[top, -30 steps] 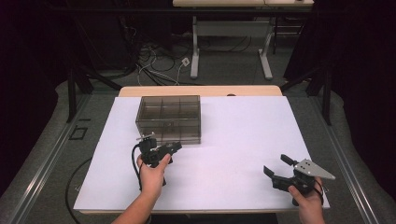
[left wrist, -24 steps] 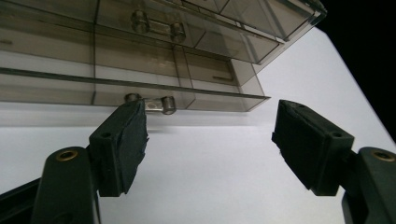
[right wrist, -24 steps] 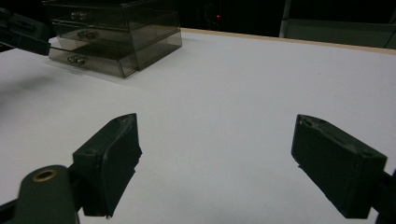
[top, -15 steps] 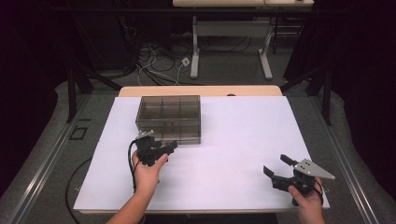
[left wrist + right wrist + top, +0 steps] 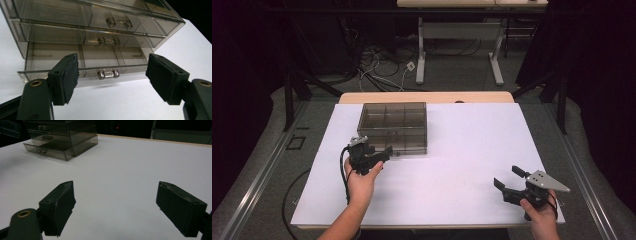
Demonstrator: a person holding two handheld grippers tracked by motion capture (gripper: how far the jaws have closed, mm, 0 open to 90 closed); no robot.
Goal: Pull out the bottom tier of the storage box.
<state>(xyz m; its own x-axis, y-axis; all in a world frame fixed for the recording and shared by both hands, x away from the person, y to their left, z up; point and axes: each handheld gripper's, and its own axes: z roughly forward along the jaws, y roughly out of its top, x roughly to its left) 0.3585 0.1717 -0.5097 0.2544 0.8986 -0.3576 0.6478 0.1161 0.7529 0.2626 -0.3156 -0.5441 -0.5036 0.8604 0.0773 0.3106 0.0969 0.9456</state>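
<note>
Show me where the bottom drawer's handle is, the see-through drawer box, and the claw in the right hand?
bottom drawer handle (image 5: 108, 74), left gripper view, middle of the little clear bar.
drawer box (image 5: 393, 115), high view, its smoky top panel.
right claw (image 5: 507, 178), high view, the gap midway between its two black tips.

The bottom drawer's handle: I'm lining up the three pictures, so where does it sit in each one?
High view: bottom drawer's handle is too small to make out, at the organizer's front edge just right of the left gripper.
Left gripper view: low centre, between the open jaws.
Right gripper view: far upper left.
Shared landmark: the smoky clear drawer organizer on the white tabletop.
</note>
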